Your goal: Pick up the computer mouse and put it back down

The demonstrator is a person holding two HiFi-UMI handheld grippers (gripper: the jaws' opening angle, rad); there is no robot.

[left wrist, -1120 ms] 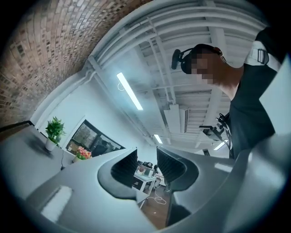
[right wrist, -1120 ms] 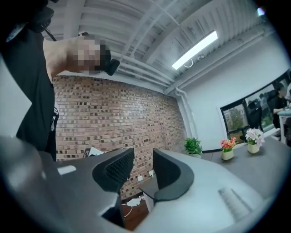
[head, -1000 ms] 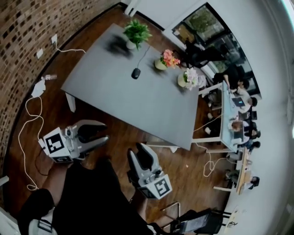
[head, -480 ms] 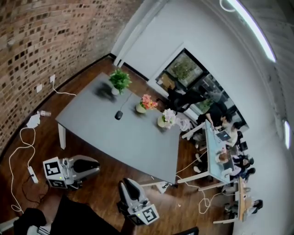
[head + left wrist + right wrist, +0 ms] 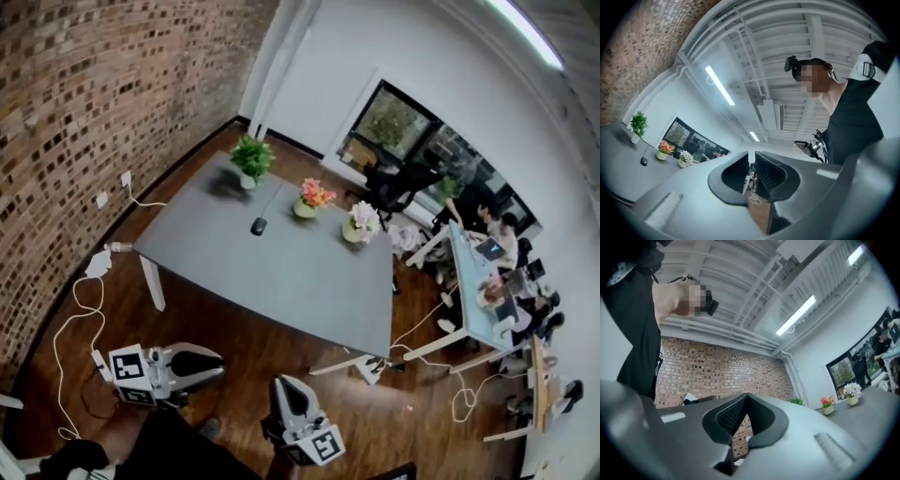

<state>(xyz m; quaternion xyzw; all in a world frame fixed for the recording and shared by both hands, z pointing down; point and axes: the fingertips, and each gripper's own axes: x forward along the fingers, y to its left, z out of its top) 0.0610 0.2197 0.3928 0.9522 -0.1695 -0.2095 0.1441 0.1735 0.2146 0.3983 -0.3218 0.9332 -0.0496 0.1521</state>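
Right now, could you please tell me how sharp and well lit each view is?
Head view: strong fisheye bending; the table and mouse are evenly lit and fairly sharp; the ceiling light glares. Left gripper view: a bright strip light, dark rounded corners. Right gripper view: the brick wall is crisp, edges darkened.

The mouse [image 5: 258,226] (far off) shows no detail.

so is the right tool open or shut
Shut. In the right gripper view the right tool has its jaws touching at the tips, with nothing between them.
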